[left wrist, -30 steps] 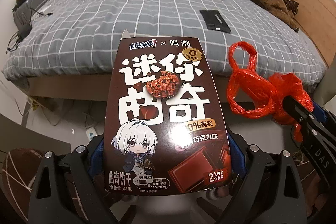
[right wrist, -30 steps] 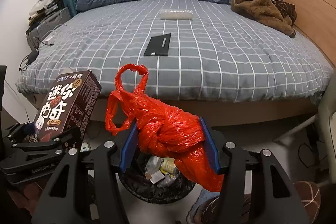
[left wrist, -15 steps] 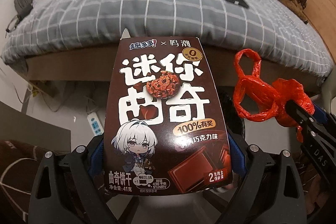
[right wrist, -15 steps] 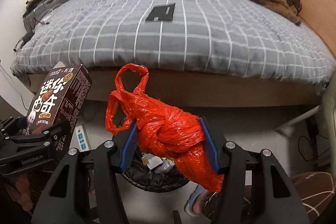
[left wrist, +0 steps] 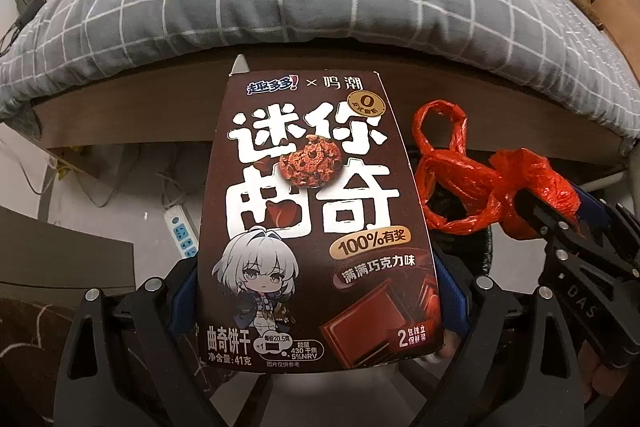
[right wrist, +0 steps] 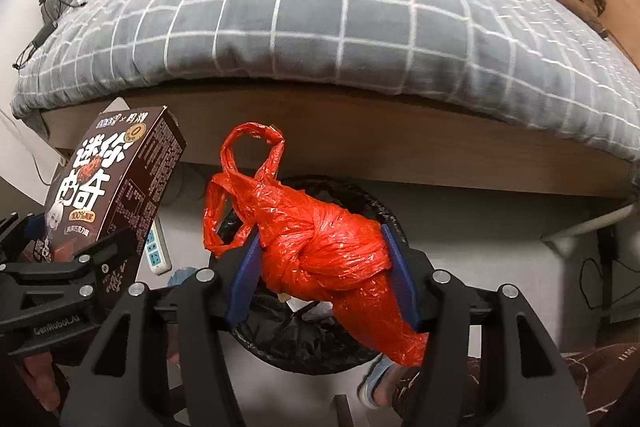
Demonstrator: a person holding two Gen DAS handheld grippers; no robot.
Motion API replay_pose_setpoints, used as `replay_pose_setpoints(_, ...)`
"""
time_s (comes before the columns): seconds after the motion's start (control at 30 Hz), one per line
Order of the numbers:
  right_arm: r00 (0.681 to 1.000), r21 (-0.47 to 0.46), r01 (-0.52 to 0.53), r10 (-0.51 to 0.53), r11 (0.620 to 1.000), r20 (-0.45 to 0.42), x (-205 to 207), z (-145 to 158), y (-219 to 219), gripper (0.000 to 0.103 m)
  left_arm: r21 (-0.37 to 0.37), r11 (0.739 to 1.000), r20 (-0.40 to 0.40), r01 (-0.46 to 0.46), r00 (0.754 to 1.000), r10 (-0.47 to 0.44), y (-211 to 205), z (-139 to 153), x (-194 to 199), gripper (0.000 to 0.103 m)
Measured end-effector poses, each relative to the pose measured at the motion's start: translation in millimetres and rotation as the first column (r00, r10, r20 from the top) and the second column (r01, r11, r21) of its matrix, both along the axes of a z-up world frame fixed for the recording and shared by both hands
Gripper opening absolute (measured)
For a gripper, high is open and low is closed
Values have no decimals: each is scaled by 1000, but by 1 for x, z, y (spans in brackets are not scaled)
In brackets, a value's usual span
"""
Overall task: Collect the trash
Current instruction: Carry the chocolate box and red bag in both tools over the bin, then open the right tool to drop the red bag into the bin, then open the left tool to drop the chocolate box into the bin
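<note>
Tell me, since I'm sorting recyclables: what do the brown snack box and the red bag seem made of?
Snack box: likely printed paperboard with a slight sheen; sharp folded edges, flat panels. Red bag: thin glossy plastic film, judging by its crinkles, highlights and tied knot.

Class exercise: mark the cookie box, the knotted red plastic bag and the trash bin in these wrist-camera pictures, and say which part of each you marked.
cookie box (left wrist: 316,223): left wrist view, middle of its printed front.
red plastic bag (right wrist: 324,247): right wrist view, on the knotted bulge.
trash bin (right wrist: 304,343): right wrist view, black liner inside, below the bag.
</note>
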State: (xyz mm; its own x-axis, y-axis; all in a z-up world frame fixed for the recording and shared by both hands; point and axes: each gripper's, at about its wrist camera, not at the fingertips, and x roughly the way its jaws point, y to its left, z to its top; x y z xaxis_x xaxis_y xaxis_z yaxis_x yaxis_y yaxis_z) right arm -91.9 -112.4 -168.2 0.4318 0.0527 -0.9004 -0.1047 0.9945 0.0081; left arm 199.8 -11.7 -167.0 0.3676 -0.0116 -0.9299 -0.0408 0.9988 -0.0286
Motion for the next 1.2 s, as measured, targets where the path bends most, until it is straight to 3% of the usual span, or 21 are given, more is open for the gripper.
replay_pose_setpoints(0.13,1000,-2,-4,4,1000,-10,7,-8,5,63,7,1000,3,-11,1000,11,1,-3,1,90)
replay_pose_setpoints(0.3,1000,-10,1,-1,1000,0,11,-12,5,83,8,1000,-2,-12,1000,12,0,-6,-5,90)
replay_pose_setpoints(0.5,999,-37,42,-41,998,23,10,-8,-14,95,2,1000,1,9,1000,-9,-3,0,-5,90)
replay_pose_setpoints(0.83,987,-63,155,-152,986,44,-3,-1,-68,95,-10,997,18,81,997,-81,-52,6,-4,90)
replay_pose_setpoints(1.2,950,-72,310,-306,948,55,-13,4,-126,95,-7,988,22,152,988,-152,-108,5,-6,90)
